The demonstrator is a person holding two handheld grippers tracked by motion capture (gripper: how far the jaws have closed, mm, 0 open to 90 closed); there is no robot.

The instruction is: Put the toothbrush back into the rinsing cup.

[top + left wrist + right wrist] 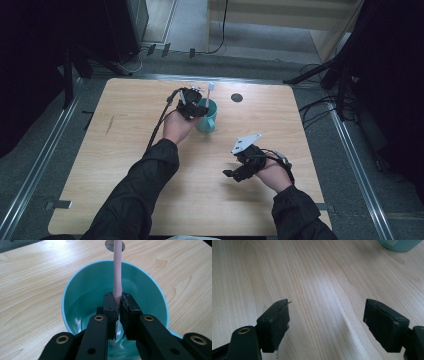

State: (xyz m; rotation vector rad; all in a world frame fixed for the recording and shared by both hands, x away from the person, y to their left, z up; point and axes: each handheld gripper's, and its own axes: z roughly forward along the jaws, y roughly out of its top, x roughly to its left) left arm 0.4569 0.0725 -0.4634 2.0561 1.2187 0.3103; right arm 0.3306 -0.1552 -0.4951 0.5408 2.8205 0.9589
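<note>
At the upper centre of the high view, we see the left gripper (194, 104) poised over a teal cup (209, 119) on the wooden table (125, 150), its jaws pinched tight on a pale pink stick (117, 272). The left gripper view puts the clamp near the stick's lower part, inside the cup's mouth, with the stick's lower tip reaching toward the cup's glossy bottom and its upper length rising out past the far rim toward the top of the frame. We cannot tell what the stick is; a white head (211, 86) tops it in the high view. The right gripper (243, 170) sits at the lower right of the high view, well apart from the cup, its jaws spread wide over bare wood in the right gripper view, gripping nothing, with a corner of the cup at the upper right of that frame. We judge the main risk to be the cup: nothing steadies it, so a sideways push from the stick or the jaws against its wall could tip or slide it. The hold is also narrow and low on a long stick, so it could pivot or slip between the pads if it catches the rim.
</note>
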